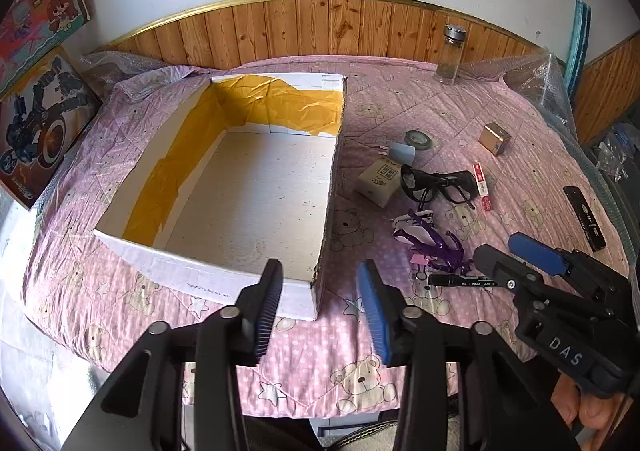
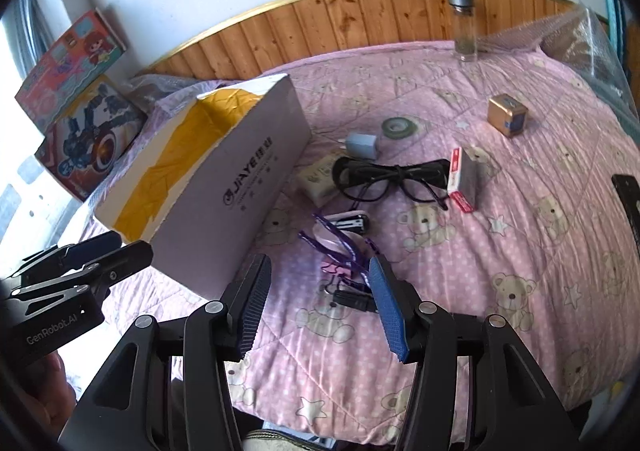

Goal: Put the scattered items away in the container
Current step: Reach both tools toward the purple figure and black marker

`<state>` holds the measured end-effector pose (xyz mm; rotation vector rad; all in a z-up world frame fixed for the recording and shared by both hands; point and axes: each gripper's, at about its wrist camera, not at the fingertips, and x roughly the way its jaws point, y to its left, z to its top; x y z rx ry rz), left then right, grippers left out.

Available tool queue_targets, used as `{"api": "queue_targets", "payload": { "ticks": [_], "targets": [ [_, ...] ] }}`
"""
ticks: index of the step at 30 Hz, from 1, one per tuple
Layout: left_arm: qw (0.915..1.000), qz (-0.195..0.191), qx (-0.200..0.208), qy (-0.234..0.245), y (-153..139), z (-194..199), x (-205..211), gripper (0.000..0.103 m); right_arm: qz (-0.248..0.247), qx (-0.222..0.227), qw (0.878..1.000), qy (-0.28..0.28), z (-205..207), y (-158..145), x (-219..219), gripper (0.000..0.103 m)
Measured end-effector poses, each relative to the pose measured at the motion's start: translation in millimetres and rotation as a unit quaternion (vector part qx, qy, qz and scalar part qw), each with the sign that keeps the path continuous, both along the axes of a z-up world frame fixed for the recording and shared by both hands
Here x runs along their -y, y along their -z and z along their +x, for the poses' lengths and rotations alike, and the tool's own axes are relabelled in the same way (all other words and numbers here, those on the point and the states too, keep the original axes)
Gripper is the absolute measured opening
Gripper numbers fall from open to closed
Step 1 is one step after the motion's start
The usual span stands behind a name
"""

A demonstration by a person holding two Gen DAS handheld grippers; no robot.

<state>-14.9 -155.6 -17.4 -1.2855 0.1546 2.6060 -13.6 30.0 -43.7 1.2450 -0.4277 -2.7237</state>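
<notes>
Pink bear-print bedding (image 1: 460,111) under a wood-panelled wall carries a white cardboard box (image 1: 208,283) with yellow-taped inner walls, and only the left wrist view looks down into it, showing a bare floor with nothing inside, while the right wrist view shows its printed outer side instead. Just right of the box lie the scattered items: black glasses (image 2: 394,177), a small beige carton (image 2: 318,179), a grey charger plug (image 2: 360,145), a tape roll (image 2: 398,127), purple cords (image 2: 340,251) and a black marker (image 1: 460,280), with a gold cube (image 2: 508,115) and a glass bottle (image 2: 464,27) farther off. Both claws stand apart and hold nothing, the left gripper (image 1: 320,307) over the box's near right corner and the right gripper (image 2: 320,303) over the marker.
</notes>
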Motion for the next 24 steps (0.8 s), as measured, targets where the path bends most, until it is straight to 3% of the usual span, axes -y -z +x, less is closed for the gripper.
{"api": "queue_targets", "payload": {
  "ticks": [8,11,17,21,24],
  "targets": [
    [0.9997,0.002,0.019,0.012,11.5,-14.8,-21.9,0.06,-0.007,0.022,0.999,0.028,-1.2,23.3,-39.3,0.055],
    [0.9994,0.003,0.018,0.029,15.4,-16.6,-36.7,0.074,-0.016,0.033,0.998,0.049,1.9,34.1,-60.1,0.055],
    [0.9963,0.005,0.05,0.069,37.3,-24.5,-76.0,0.075,-0.034,0.056,0.995,0.073,2.4,55.7,-88.2,0.055],
    [0.9943,-0.001,0.061,0.088,49.2,-32.5,-98.4,0.075,-0.072,0.058,0.995,0.034,-6.1,63.1,-86.4,0.056],
    [0.9965,0.003,0.068,0.05,55.1,-46.9,-93.8,0.075,-0.051,0.057,0.996,-0.036,-23.8,63.5,-60.2,0.056]
  ]
}}
